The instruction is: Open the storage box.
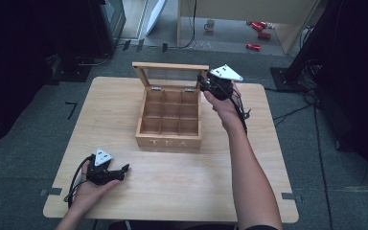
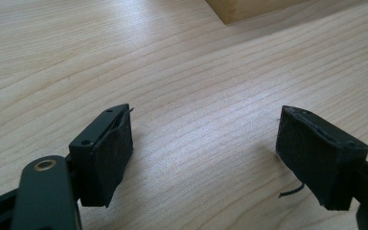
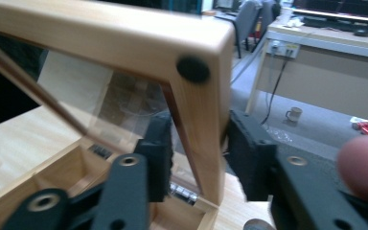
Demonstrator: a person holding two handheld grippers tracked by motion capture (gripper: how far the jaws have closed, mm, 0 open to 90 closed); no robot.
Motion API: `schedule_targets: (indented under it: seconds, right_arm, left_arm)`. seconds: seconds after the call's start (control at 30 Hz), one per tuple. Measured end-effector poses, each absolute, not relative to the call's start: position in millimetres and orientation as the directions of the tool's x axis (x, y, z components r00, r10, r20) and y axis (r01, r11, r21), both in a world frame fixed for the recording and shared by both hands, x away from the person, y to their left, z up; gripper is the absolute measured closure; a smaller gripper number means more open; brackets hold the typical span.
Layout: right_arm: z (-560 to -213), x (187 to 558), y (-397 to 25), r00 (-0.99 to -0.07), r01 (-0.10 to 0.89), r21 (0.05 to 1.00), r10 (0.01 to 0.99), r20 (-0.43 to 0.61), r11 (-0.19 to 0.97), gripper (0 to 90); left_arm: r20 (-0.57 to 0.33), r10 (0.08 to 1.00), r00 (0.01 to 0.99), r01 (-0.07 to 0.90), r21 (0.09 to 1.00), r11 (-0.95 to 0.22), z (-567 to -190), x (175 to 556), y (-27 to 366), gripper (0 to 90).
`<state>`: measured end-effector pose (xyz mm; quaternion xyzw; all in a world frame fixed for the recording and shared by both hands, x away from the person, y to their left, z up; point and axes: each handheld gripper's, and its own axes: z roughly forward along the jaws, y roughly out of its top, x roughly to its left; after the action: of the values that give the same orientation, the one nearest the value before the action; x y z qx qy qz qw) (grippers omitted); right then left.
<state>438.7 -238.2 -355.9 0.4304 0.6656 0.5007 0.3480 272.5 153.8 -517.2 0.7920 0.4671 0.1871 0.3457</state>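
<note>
High view gives me the wooden tea box [image 1: 169, 125] standing mid-desk, its nine compartments bare, its glass-paned lid [image 1: 170, 75] raised upright at the far edge; my right gripper [image 1: 204, 82] is at the lid's right side rail, held up by the right hand [image 1: 224, 106]; right gripper view shows the wooden rail [image 3: 199, 124] standing between the two fingers [image 3: 159, 158], one pad on the glass side and the other on the outer side; I read them as clamped on the lid, though blur hides the exact contact; a black bumper dot [image 3: 193, 69] sits on the lid corner above the fingers, and a hinge [image 3: 182, 193] lies just below them; my left gripper [image 1: 124, 168] rests low on the desk [image 1: 182, 182], well apart from the box; left gripper view shows its fingers [image 2: 106, 153] spread wide with bare wood grain between them, and a box corner [image 2: 249, 8] ahead of the tips.
</note>
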Motion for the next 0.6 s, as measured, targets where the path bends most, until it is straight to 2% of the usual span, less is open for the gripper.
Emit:
schedule_targets:
  seconds: [0.27,0.6]
  right_arm:
    - [-350.7,453.9,-234.9,-0.344,0.220,0.970,0.939,-0.025,0.107,65.6]
    - [-337.3,482.1,-229.6,-0.285,0.276,0.958,0.959,-0.001,0.083,66.4]
  left_arm:
    - [-0.027,0.864,0.502,0.609,0.720,-0.331,-517.0,272.6,154.1,20.8]
    - [-0.021,0.862,0.507,0.605,0.720,-0.339,-517.0,272.0,152.9,21.2]
